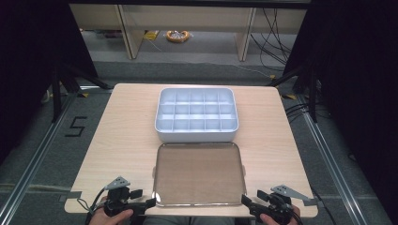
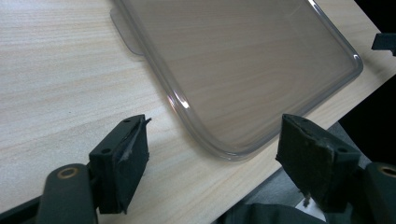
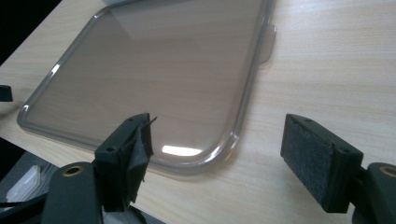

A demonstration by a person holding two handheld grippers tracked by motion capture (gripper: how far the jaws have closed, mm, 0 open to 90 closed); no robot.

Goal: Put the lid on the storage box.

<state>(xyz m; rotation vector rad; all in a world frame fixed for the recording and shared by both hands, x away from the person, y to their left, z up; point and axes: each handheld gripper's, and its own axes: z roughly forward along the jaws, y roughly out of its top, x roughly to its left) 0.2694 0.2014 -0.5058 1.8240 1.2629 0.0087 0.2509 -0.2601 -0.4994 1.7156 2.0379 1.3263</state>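
While both tongs gape, left tongs (image 1: 151,202), right tongs (image 1: 244,200), one clear lid (image 1: 199,174), one white divided box (image 1: 196,115).

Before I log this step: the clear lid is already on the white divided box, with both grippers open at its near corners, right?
Not quite. The clear lid lies flat on the table in front of the white divided box, which is uncovered, as the high view shows. Left gripper and right gripper are open at its near corners.

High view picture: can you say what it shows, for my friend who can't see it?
A clear, rounded-corner plastic lid lies flat on a light wooden table, just in front of a white plastic box divided into small compartments. At the near edge, a person's hands hold the left gripper and right gripper, each aimed at one near corner of the lid, jaws open.
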